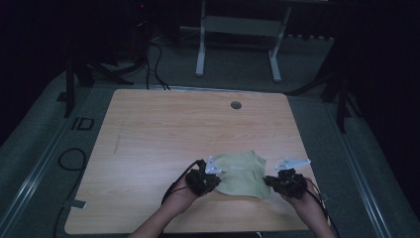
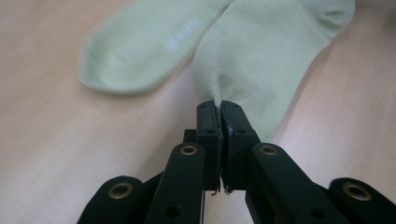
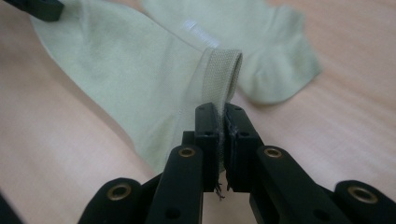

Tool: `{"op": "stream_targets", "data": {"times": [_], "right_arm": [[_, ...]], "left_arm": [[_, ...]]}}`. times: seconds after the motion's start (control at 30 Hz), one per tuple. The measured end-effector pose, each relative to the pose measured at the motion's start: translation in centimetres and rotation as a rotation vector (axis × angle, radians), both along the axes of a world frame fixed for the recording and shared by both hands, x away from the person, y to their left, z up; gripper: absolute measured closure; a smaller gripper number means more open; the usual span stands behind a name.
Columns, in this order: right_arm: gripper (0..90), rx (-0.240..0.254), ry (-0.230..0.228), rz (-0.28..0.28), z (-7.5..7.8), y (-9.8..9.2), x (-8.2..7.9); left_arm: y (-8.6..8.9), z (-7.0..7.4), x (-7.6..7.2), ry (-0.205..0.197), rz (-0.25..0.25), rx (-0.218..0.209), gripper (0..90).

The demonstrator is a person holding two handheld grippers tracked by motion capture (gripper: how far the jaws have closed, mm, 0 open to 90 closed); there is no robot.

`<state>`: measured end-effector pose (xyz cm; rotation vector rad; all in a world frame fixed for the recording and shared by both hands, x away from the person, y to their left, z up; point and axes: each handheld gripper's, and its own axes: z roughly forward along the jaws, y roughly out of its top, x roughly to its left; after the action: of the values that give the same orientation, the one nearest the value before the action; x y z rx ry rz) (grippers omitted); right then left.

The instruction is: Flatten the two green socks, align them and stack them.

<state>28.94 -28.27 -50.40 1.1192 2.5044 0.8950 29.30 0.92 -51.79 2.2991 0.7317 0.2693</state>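
Grasp step: left gripper (image 2: pixel 219 105) pinches the upper sock's (image 2: pixel 261 56) toe, right gripper (image 3: pixel 222 108) its ribbed cuff (image 3: pixel 223 70), near the table's (image 1: pixel 163 124) front edge. Next, probably an even lift off the lower sock (image 2: pixel 140 51).

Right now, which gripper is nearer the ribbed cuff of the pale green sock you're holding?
Right. The right gripper is clamped on the ribbed cuff itself; the left gripper pinches the same sock at its opposite end, away from the cuff.
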Motion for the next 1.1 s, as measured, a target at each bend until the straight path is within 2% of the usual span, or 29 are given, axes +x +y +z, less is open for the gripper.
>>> {"op": "stream_targets", "data": {"times": [0.17, 0.23, 0.27, 0.33, 0.37, 0.53, 0.7, 0.83, 0.97, 1.03, 1.07, 1.1], "right_arm": [[85.0, 0.015, -0.006, -0.035, 1.2, -0.4, 2.9], [84.9, 0.007, -0.010, -0.053, 1.6, -0.5, 4.0], [85.0, 0.009, -0.009, -0.060, 1.8, -0.6, 4.6], [84.9, 0.009, -0.006, -0.064, 1.8, -0.7, 5.2], [84.9, 0.012, 0.009, -0.078, 1.8, -0.7, 6.4], [84.8, 0.007, 0.050, -0.081, 1.0, -0.6, 8.3], [84.7, 0.008, 0.091, -0.088, -0.3, -0.3, 9.5], [84.3, 0.005, 0.126, -0.100, -1.4, -0.3, 10.1], [83.6, -0.013, 0.135, -0.105, -2.1, -0.2, 10.5], [82.3, -0.021, 0.136, -0.107, -2.5, -0.1, 10.7], [80.8, -0.021, 0.136, -0.114, -2.6, -0.1, 10.8], [78.8, -0.022, 0.135, -0.115, -2.7, -0.1, 10.9]], "left_arm": [[-0.7, 1.6, 2.5, -0.017, 0.021, 0.011, 86.7], [-0.9, 2.0, 3.4, -0.031, 0.027, 0.023, 86.7], [-0.9, 2.2, 3.9, -0.026, 0.031, 0.026, 86.7], [-0.9, 2.2, 3.9, -0.026, 0.031, 0.026, 86.7], [-0.8, 2.1, 5.4, -0.017, 0.046, 0.038, 86.7], [-0.5, 1.1, 7.0, 0.016, 0.064, 0.059, 86.6], [-0.5, 0.0, 7.9, 0.042, 0.075, 0.064, 86.6], [-0.6, -0.9, 8.1, 0.057, 0.080, 0.066, 86.6], [-0.8, -1.6, 8.1, 0.055, 0.074, 0.069, 86.4], [-0.8, -1.9, 8.2, 0.061, 0.081, 0.057, 86.0], [-0.8, -2.0, 8.2, 0.063, 0.082, 0.058, 85.0], [-0.9, -2.1, 8.3, 0.063, 0.081, 0.067, 80.2]]}}
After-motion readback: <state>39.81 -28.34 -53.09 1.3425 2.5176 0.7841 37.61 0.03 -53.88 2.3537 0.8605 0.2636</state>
